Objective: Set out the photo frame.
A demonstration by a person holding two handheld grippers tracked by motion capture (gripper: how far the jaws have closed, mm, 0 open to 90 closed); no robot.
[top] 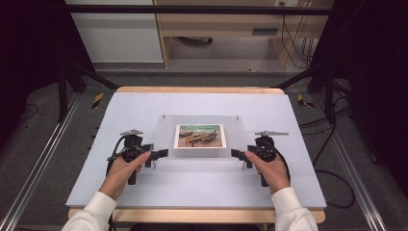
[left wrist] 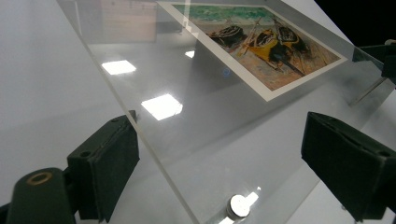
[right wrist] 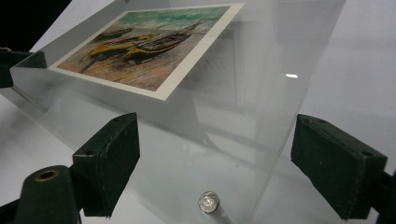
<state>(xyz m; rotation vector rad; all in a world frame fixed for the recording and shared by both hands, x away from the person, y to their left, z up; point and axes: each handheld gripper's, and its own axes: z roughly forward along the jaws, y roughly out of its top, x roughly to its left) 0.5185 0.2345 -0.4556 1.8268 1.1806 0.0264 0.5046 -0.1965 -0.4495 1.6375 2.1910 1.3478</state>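
- The clear acrylic frame [top: 199,137] lies flat in the middle of the high view, on the pale surface [top: 144,187], with a picture print [top: 200,135] of beached boats held inside it.
- In the high view the left gripper [top: 161,154] sits at the frame's lower left corner and the right gripper [top: 234,154] at its lower right corner, each held by a hand [top: 120,173] in a white sleeve.
- In the left gripper view the frame's corner [left wrist: 205,186] reaches down between the two black jaws, which stand wide apart on either side of it; a round metal stud [left wrist: 239,205] sits in that corner at the bottom centre of the frame. Neither jaw presses on the acrylic.
- In the right gripper view the jaws are likewise spread, with the frame's other near corner and its metal stud [right wrist: 208,201] between them at the bottom centre; the pads stand clear of the edge.
- No brand, label or writing can be read on the frame or the print.
- The frame's long axis runs left to right across the high view, and the print lies the same way, its sky toward the top of the picture and its sand toward the bottom.
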